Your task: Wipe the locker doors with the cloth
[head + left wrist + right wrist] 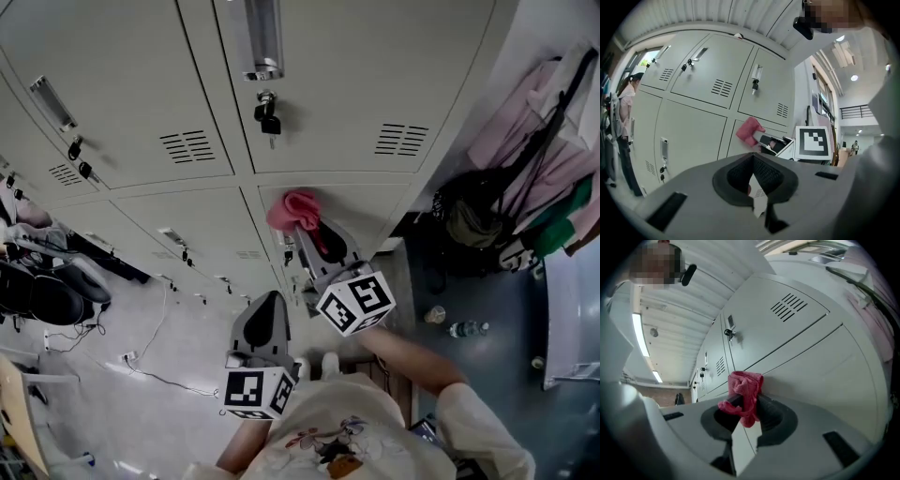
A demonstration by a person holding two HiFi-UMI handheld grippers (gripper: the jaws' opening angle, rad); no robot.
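Note:
A pink cloth (293,210) is bunched at the tip of my right gripper (306,231), which is shut on it. The cloth presses against a pale grey locker door (375,202) in the lower row, near that door's upper left corner. In the right gripper view the cloth (744,392) sits between the dark pads of the right gripper (745,398) and touches the door (825,376). My left gripper (269,300) hangs lower and to the left, shut and empty, away from the lockers. In its own view the left gripper (752,159) points at the cloth (749,130).
A key bunch (267,114) hangs from the lock of the upper door. Clothes (544,141) and a dark bag (473,220) hang right of the lockers. A bottle (466,329) lies on the floor. Dark chairs (47,291) and a person (623,122) are at the left.

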